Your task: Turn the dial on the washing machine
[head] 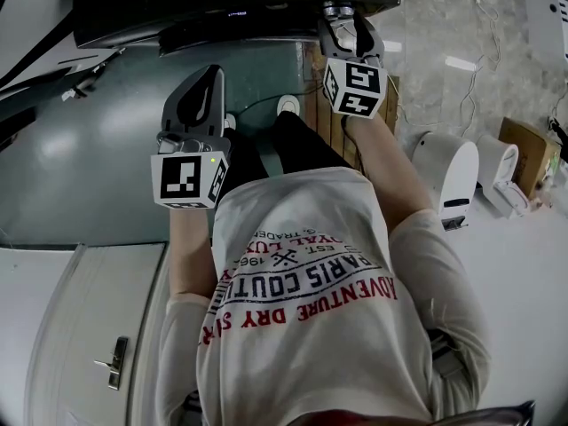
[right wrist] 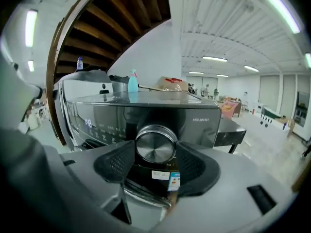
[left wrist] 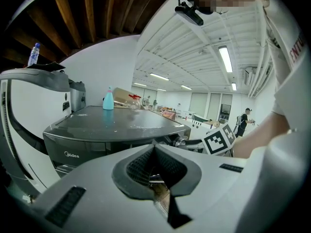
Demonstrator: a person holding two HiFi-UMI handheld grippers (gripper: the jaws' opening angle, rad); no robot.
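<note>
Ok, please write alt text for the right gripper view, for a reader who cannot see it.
A round silver dial on a dark washing machine sits between the right gripper's two fingers, which appear to touch its sides. A blue bottle stands on top.

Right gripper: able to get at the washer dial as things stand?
Looks so: the dial sits between the fingers of the right gripper, apparently gripped; nothing in the way.
</note>
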